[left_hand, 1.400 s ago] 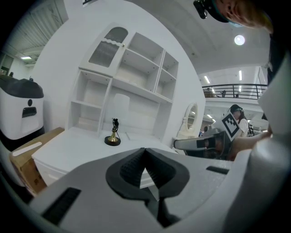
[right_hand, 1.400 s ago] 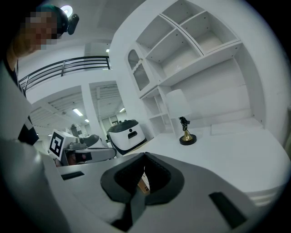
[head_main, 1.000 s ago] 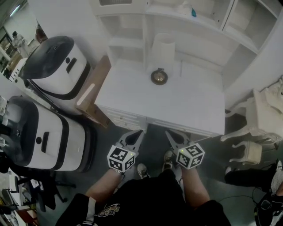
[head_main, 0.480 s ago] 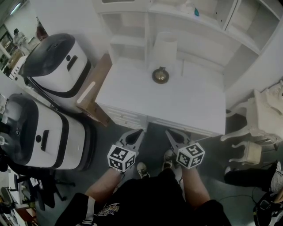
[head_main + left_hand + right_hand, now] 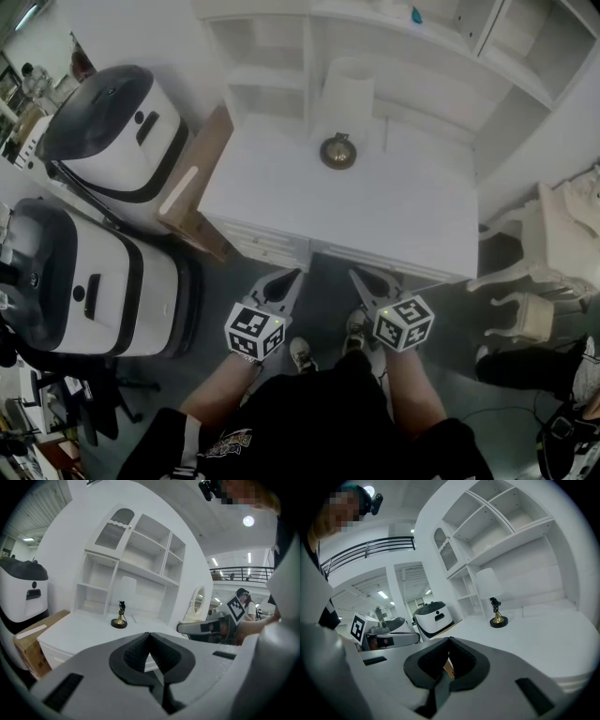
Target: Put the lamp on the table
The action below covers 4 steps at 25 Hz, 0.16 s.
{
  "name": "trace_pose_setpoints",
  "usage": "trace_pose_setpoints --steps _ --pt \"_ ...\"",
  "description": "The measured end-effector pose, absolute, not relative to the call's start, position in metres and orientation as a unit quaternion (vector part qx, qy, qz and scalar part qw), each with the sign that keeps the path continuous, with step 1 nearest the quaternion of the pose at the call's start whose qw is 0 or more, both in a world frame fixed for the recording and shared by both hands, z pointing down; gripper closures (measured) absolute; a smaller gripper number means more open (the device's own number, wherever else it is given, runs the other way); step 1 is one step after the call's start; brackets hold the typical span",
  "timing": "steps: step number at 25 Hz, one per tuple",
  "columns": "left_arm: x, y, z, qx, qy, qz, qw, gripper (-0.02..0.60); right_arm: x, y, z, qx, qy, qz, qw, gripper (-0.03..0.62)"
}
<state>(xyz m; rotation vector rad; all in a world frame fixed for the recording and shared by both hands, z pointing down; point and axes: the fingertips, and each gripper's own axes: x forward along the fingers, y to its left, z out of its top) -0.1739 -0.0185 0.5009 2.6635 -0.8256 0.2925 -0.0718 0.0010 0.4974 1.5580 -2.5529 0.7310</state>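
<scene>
The big white table (image 5: 375, 220) stood right in front of both tools, with its near edge just past their tips. White shelves (image 5: 431, 66) rose behind it, far ahead of the tools. Two big white machines with dark tops (image 5: 108, 122) stood off to the left of the left gripper (image 5: 283, 281), and a brown box (image 5: 192, 187) leaned between them and the table. A white chair (image 5: 553, 244) sat off to the right of the right gripper (image 5: 364, 278). The lamp (image 5: 343, 117) already stood upright on the table, well ahead of both tools and close to the shelves, with its white shade over a thin stem and a small round gold foot. Both tools hung side by side, low by the table edge. Each had its jaws pressed together with nothing between them. If the lamp had to be picked up, shut jaws would likely just bump it, and it looked tall and thin, so a push high up could tip it over. A reach that went too far could knock the shade into the shelves.
</scene>
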Motion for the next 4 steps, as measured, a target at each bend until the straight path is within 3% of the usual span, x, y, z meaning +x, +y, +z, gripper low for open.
trace_pose_setpoints --steps 4 --pt "-0.1728 -0.0205 0.5032 0.936 -0.289 0.103 0.172 0.575 -0.0714 -0.0019 0.4986 0.507 -0.828 0.238 0.031 0.569"
